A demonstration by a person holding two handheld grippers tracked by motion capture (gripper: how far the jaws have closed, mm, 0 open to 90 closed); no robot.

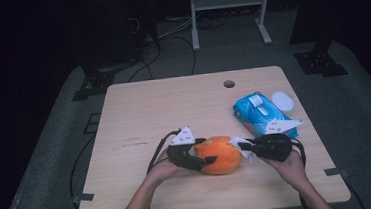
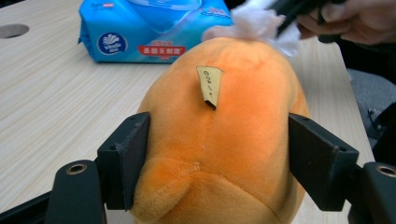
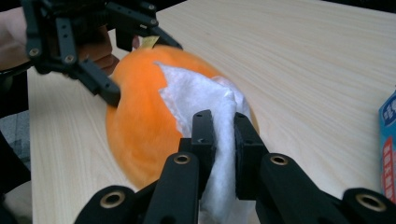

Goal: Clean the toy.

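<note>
left gripper view: orange plush toy [image 2: 224, 140] squeezed by left tongs [image 2: 224, 163]; right tongs [image 3: 223, 140] clamp white wipe [image 3: 205, 100].

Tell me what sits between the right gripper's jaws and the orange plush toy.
A white wipe: the right gripper pinches it and it lies draped over the orange plush toy, plainest in the right gripper view. The left gripper clamps the toy's other end.

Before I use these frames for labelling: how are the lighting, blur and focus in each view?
High view: the room is dark, the table evenly lit, detail soft. Left gripper view: the orange plush toy is sharp, the white wipe at the top blurred. Right gripper view: bright, the left gripper and the toy's edge smeared, the right gripper crisp on the wipe.
</note>
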